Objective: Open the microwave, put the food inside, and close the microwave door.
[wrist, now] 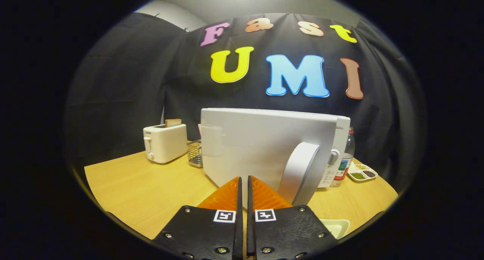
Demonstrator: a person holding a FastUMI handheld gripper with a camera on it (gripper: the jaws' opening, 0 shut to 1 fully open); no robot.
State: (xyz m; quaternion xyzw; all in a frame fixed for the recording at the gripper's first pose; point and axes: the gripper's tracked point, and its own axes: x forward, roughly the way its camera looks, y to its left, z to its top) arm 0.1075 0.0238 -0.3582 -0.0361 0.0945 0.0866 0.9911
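Observation:
The white microwave's door (257,146) stands just ahead of my fingers, its outer face toward me. Its curved handle (300,173) is at the door's right edge, right of my fingertips. Behind that edge shows the microwave's control panel (339,150) with a knob, so the door looks slightly ajar, standing off the body. My gripper (244,178) is shut with nothing between its fingers, and its tips are at or very near the lower part of the door. The inside of the microwave is hidden by the door.
A white toaster (165,142) with a slice of toast (173,122) stands left on the wooden table (143,192), a wire basket (195,153) beside it. Right of the microwave are a bottle (346,158) and a sectioned dish (362,173). A white dish's corner (334,226) lies near my right finger.

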